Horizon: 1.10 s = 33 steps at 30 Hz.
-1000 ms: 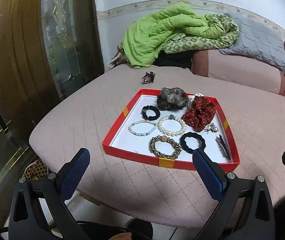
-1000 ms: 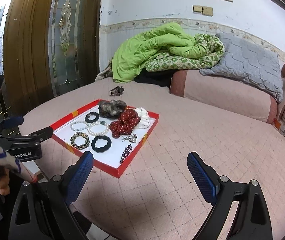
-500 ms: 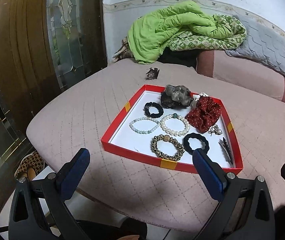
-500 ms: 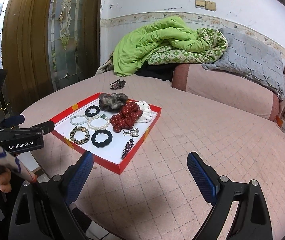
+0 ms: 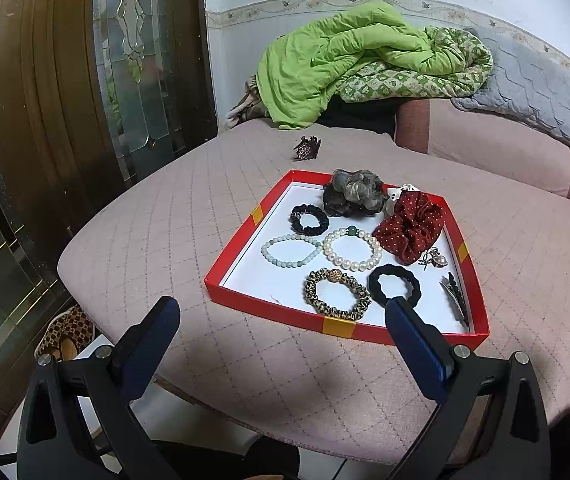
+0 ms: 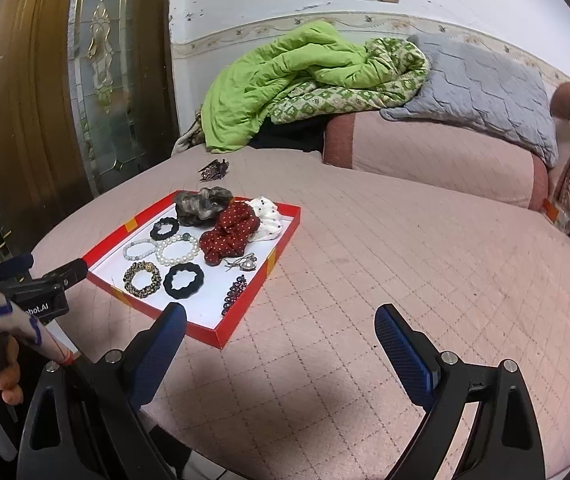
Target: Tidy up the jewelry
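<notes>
A red tray with a white floor lies on the pink quilted bed. It holds a pearl bracelet, a pale bead bracelet, a leopard-print scrunchie, black hair ties, a red dotted scrunchie, a grey scrunchie, a brooch and dark clips. One brown claw clip sits on the bed beyond the tray. My left gripper hovers open just short of the tray's near edge. My right gripper is open and empty, to the right of the tray.
A green quilt and grey pillow are piled at the bed's far end against the wall. A wooden and glass door stands to the left. Slippers lie on the floor by the bed's corner. A hand grips the left gripper's handle.
Both grippers have moved forward toward the tray, which now looks larger and nearer. Both stay open; nothing in the tray has shifted.
</notes>
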{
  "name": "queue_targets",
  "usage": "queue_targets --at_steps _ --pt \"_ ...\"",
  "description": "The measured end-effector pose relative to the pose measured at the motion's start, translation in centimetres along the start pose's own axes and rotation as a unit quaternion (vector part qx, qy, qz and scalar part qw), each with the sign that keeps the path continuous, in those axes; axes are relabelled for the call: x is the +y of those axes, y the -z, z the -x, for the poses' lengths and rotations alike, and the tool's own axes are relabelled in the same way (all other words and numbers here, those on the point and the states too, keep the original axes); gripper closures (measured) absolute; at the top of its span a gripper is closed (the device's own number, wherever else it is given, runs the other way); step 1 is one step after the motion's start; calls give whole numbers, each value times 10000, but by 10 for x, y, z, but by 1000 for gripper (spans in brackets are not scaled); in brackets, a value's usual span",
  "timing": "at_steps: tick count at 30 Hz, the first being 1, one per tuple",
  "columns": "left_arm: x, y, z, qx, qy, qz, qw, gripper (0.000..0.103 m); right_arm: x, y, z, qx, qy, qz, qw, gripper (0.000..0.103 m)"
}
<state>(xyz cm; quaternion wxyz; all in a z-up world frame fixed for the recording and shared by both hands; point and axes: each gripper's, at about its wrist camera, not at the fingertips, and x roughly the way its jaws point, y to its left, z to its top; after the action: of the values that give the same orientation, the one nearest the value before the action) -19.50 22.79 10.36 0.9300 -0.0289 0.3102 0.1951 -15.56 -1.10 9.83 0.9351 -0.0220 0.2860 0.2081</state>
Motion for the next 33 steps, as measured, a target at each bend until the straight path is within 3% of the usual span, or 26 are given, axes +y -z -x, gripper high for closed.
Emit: queue_targets --at_steps 33 --pt "4 2 -2 17 -50 6 10000 1 2 -1 0 2 5 120 9999 5"
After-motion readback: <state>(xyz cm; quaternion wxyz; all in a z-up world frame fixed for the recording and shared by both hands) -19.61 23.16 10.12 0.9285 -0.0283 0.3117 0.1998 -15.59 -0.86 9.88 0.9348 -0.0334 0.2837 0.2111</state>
